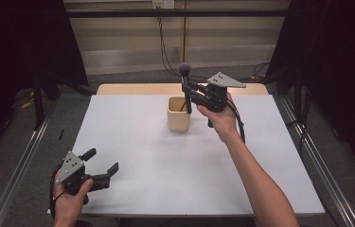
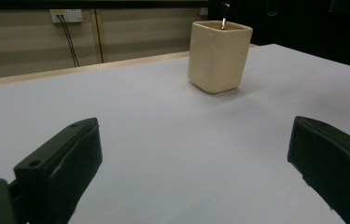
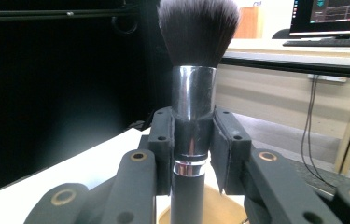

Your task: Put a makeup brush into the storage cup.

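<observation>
A makeup brush point(image 1: 185, 87) with a dark bristle head, silver ferrule and black handle stands upright, its lower end inside a cream square cup point(image 1: 178, 114) at the table's middle back. My right gripper point(image 1: 188, 90) is shut on the brush; in the right gripper view the pads clamp the ferrule of the brush point(image 3: 193, 116), with the cup's rim point(image 3: 219, 210) just below. My left gripper point(image 1: 101, 161) rests near the front left corner, held by a hand, jaws wide apart over bare table. The left gripper view shows the cup point(image 2: 218, 56) far ahead with the brush handle point(image 2: 224, 21) poking out.
The white table top point(image 1: 165, 161) has a wooden strip point(image 1: 132, 89) along its back edge. Dark curtains flank both sides and cables hang on the wall behind. A monitor point(image 3: 333, 16) on a desk appears in the right gripper view's background.
</observation>
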The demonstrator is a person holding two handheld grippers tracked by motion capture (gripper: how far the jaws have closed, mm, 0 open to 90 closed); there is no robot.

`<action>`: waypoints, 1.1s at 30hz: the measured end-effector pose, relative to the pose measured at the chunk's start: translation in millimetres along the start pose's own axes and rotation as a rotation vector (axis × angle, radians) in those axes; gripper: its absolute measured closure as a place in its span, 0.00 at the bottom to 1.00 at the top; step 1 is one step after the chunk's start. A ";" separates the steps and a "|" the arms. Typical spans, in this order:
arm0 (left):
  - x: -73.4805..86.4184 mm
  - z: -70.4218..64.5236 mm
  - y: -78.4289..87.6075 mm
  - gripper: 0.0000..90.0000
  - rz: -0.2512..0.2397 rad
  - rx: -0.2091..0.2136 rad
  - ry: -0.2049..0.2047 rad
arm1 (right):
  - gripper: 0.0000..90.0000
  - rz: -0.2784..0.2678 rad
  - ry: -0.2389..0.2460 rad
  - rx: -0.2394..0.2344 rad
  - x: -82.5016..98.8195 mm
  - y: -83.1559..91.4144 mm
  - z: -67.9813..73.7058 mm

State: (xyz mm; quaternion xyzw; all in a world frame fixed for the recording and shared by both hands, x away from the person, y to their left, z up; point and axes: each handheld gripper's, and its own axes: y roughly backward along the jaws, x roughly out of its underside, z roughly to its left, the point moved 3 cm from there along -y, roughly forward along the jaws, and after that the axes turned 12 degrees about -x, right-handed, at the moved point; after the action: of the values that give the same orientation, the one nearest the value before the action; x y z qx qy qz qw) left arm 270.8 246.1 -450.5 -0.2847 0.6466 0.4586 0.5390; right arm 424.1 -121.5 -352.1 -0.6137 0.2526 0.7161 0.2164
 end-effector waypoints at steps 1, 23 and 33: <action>0.0 0.3 0.3 0.03 0.001 -0.001 -0.002 | 0.80 -0.004 -0.001 0.003 -0.4 -1.3 -0.3; 0.2 1.8 1.8 0.03 -0.004 -0.008 0.009 | 0.80 0.001 -0.015 0.045 9.4 -34.4 -16.2; 0.2 2.2 1.7 0.03 -0.002 -0.004 0.010 | 0.80 0.010 -0.028 0.053 20.4 -38.3 -27.7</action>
State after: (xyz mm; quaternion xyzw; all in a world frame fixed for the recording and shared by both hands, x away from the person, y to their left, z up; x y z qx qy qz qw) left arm 270.2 248.8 -450.2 -0.2890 0.6481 0.4578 0.5356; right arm 466.0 -109.1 -379.3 -0.5961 0.2716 0.7189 0.2325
